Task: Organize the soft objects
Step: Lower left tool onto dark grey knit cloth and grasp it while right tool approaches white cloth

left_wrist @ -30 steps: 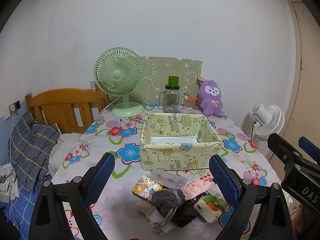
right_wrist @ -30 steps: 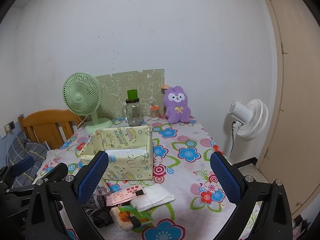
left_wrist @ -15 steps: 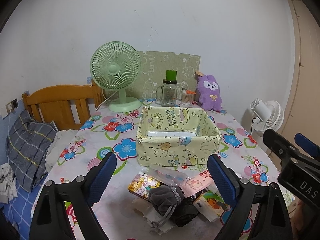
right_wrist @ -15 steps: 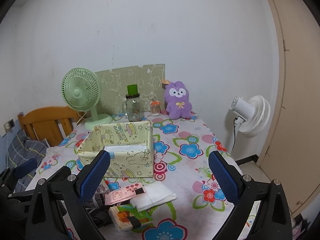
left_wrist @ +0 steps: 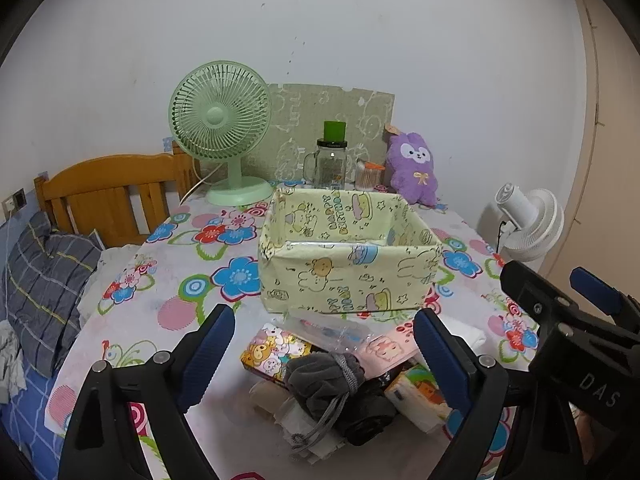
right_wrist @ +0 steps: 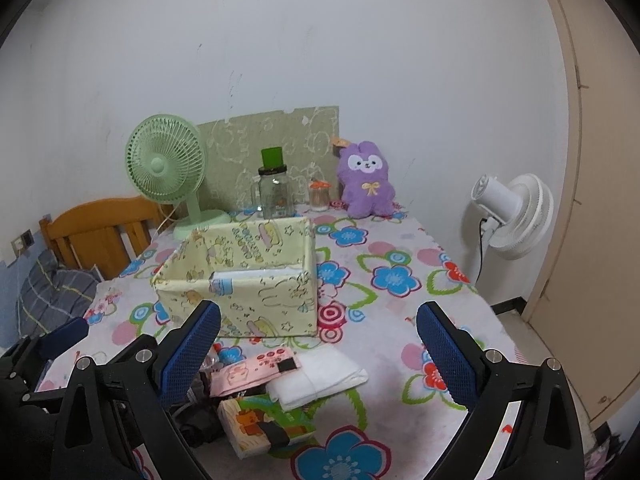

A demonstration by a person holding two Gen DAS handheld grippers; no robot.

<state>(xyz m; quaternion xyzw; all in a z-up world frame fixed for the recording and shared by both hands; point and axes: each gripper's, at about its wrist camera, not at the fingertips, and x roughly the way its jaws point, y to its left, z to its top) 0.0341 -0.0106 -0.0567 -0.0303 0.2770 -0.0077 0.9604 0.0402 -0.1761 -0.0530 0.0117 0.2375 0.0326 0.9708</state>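
A pile of soft items lies at the table's near edge: a grey drawstring pouch (left_wrist: 325, 376), a pink packet (left_wrist: 384, 350), a cartoon tissue pack (left_wrist: 418, 398) and a white folded cloth (right_wrist: 316, 376). Behind it stands a yellow cartoon fabric box (left_wrist: 348, 254), open at the top, also in the right wrist view (right_wrist: 240, 280). My left gripper (left_wrist: 324, 354) is open and empty, hovering over the pile. My right gripper (right_wrist: 318, 354) is open and empty, above the white cloth. A purple plush bunny (left_wrist: 414, 168) sits at the far edge.
A green desk fan (left_wrist: 220, 128), a glass jar with green lid (left_wrist: 330, 160) and a small toothpick jar (left_wrist: 368, 174) stand at the back by the wall. A wooden headboard (left_wrist: 108, 192) is at left, a white floor fan (right_wrist: 512, 212) at right.
Both grippers have risen and drawn back slightly toward the near edge; the box and pile sit lower in view. Nothing was grasped or moved.
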